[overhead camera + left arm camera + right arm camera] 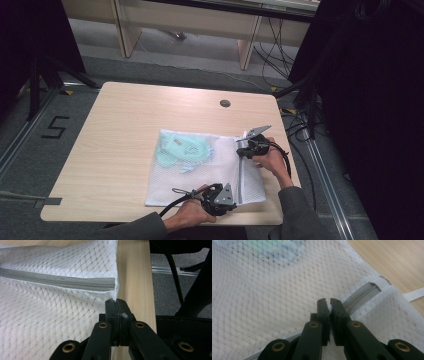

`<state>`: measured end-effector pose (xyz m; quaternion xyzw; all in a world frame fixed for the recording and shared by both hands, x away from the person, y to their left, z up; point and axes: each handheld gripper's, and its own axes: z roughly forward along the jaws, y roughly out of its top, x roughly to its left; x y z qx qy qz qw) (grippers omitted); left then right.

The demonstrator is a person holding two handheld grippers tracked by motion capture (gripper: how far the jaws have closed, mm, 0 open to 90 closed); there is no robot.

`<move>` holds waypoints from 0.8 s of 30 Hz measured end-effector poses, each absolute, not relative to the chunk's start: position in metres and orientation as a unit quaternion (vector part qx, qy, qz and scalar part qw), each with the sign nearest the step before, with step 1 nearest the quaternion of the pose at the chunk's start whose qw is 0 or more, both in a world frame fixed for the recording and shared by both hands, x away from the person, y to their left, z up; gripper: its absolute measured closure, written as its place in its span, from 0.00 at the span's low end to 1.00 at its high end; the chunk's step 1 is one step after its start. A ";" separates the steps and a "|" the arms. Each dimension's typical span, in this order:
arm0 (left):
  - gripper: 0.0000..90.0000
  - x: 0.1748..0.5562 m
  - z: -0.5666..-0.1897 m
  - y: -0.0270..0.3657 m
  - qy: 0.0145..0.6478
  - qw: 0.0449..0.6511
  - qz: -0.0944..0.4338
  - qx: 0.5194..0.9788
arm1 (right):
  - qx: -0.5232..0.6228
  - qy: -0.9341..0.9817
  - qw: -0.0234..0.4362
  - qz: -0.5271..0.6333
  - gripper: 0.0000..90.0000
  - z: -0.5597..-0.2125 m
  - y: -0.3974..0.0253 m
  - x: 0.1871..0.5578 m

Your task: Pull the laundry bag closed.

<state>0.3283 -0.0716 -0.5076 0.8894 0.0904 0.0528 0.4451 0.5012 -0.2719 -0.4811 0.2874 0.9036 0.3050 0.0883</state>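
A white mesh laundry bag (200, 175) lies flat on the wooden table (120, 130) with a mint-green garment (182, 150) inside it. Its grey zipper (240, 175) runs along the bag's right side. My left gripper (234, 202) sits at the zipper's near end; in the left gripper view it (116, 302) is shut on the bag's edge (117, 293) just past the zipper (62, 281). My right gripper (242, 150) is at the far end. There it (328, 302) pinches a small white bit of the bag (262, 290) beside the zipper (362, 293).
A round cable hole (225, 103) is in the table near its far edge. The table's right edge (287, 150) runs close to my right hand. Black stands and cables (300, 125) crowd the floor at right. A white strap (413, 293) trails from the bag's corner.
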 end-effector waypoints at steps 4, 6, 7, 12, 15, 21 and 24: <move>0.99 0.329 -0.507 -0.070 0.090 0.445 0.052 0.889 | 0.291 0.902 0.091 0.305 0.96 -0.481 -0.272 0.503; 0.99 0.328 -0.508 -0.070 0.093 0.446 0.050 0.889 | 0.299 0.901 0.095 0.299 0.96 -0.481 -0.272 0.504; 0.99 0.327 -0.507 -0.070 0.093 0.446 0.048 0.889 | 0.298 0.902 0.100 0.297 0.96 -0.480 -0.271 0.504; 0.99 0.328 -0.507 -0.071 0.095 0.448 0.046 0.888 | 0.291 0.901 0.104 0.304 0.96 -0.481 -0.271 0.509; 0.99 0.327 -0.507 -0.071 0.094 0.448 0.045 0.888 | 0.292 0.900 0.107 0.305 0.96 -0.483 -0.274 0.511; 0.99 0.328 -0.507 -0.072 0.097 0.448 0.041 0.888 | 0.296 0.902 0.101 0.299 0.96 -0.481 -0.276 0.513; 0.99 0.327 -0.507 -0.072 0.097 0.446 0.040 0.889 | 0.299 0.898 0.109 0.304 0.96 -0.483 -0.274 0.515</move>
